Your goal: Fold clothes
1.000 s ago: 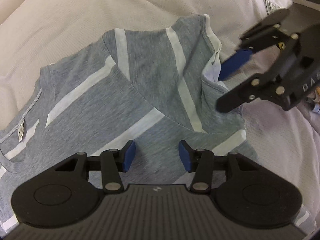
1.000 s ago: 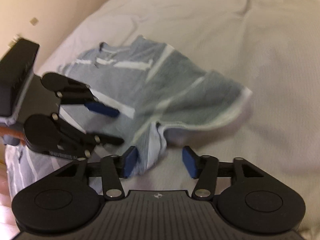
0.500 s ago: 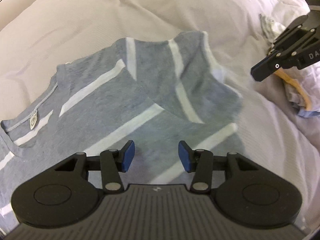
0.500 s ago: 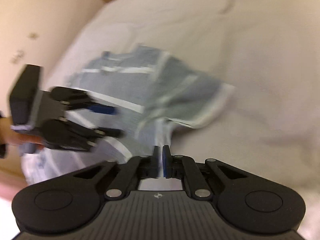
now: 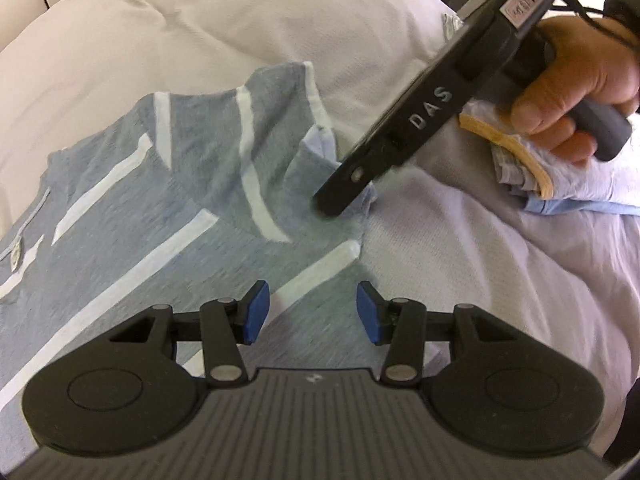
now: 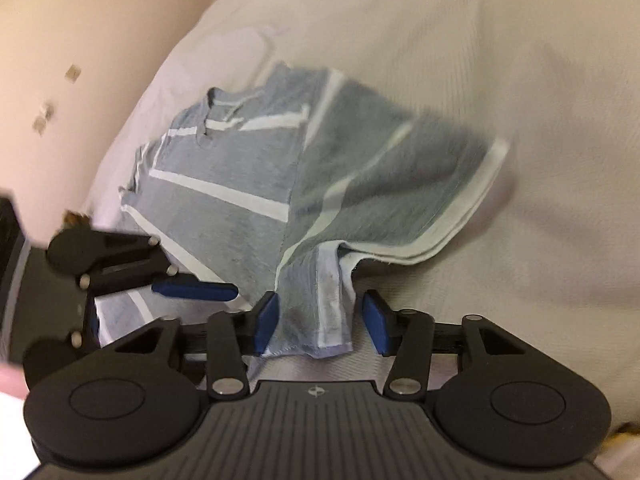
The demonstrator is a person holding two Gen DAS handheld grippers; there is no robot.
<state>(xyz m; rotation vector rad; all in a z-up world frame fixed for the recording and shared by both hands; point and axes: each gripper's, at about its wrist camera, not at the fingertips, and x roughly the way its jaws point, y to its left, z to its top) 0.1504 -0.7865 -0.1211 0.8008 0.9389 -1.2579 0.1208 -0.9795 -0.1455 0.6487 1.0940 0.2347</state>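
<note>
A grey T-shirt [image 5: 160, 216] with white stripes lies on the bed, one side folded over the body [image 6: 240, 184]. My left gripper [image 5: 310, 312] hovers open over the shirt's lower part with nothing between its pads; in the right wrist view it [image 6: 144, 302] hangs at the left. My right gripper [image 6: 320, 320] has its jaws opening, with the shirt's sleeve [image 6: 316, 312] lying loose between the blue pads. The right pad stands apart from the cloth. From the left wrist view, the right gripper's tip [image 5: 336, 200] rests down at the sleeve [image 5: 316, 168].
White bedding [image 5: 240, 20] spreads around the shirt. A pile of other pale clothes [image 5: 560, 184] lies at the right, beneath the person's hand [image 5: 580, 80] that holds the right gripper. A beige wall [image 6: 80, 40] rises beyond the bed's left edge.
The right gripper was open, shut and swung off to the right, then came back down with its jaws apart around the sleeve. The left gripper rose and drew back a little.
</note>
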